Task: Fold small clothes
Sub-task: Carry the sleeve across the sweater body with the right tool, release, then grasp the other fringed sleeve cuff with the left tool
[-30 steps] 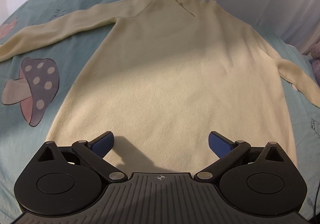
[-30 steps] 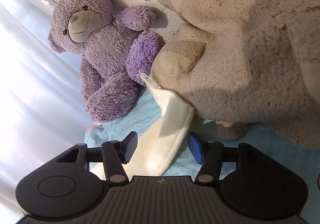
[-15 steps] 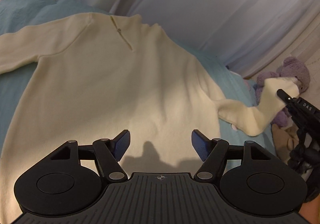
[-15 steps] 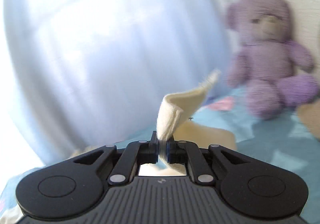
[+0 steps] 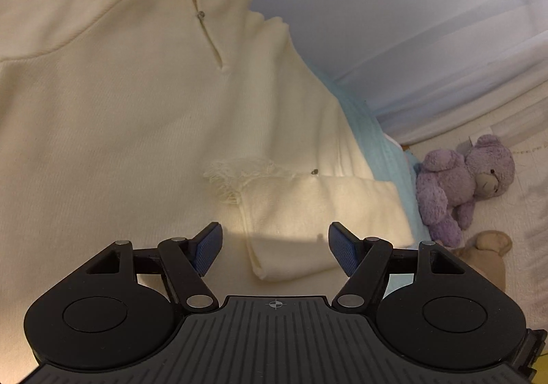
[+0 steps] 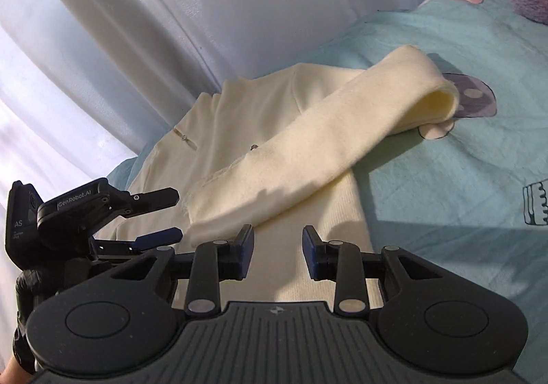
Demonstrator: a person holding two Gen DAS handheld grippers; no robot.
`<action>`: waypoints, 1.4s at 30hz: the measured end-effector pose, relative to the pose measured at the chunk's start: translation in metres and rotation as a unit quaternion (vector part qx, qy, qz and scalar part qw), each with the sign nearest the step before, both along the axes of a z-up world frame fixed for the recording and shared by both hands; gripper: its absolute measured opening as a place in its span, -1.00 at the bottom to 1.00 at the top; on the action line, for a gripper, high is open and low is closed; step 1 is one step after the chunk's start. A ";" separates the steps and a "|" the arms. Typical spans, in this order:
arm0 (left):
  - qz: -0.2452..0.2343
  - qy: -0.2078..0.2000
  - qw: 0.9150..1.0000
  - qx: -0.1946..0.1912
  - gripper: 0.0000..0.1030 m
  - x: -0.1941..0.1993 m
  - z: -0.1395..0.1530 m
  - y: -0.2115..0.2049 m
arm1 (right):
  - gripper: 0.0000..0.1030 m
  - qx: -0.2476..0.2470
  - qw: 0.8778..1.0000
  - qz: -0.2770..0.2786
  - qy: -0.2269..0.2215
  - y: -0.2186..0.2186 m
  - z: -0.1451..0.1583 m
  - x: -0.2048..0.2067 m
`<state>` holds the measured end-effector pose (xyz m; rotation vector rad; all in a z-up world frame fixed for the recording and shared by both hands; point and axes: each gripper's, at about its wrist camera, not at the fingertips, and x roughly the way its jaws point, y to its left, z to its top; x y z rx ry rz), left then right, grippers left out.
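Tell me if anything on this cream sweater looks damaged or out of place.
The sleeve folded across the sweater has a frayed cuff with loose threads hanging off, so it looks worn or torn. The fold bulges past the sweater's side over the sheet. Both grippers are open and hold nothing.

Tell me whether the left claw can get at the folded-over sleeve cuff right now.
Probably yes: the left claw is open, and the sleeve cuff lies flat on the sweater straight ahead, with nothing between them.

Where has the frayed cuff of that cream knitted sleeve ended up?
The frayed cuff lies on the chest of the cream knitted sweater, below its neck slit; in the left wrist view it sits just ahead of the open tongs.
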<state>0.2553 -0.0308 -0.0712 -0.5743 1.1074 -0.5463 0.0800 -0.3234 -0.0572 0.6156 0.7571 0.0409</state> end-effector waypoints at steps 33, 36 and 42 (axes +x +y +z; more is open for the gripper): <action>0.061 -0.201 0.971 0.114 -0.88 0.059 0.091 0.059 | -0.34 0.062 0.992 -0.107 -0.010 -0.024 -0.006 0.065; 0.067 -0.193 0.976 0.076 -0.88 0.063 0.097 0.065 | -0.33 0.122 0.983 -0.136 -0.008 -0.032 -0.018 0.081; 0.098 -0.172 0.980 -0.013 -0.89 0.075 0.116 0.097 | -0.19 0.189 0.968 -0.164 -0.021 -0.038 -0.026 0.081</action>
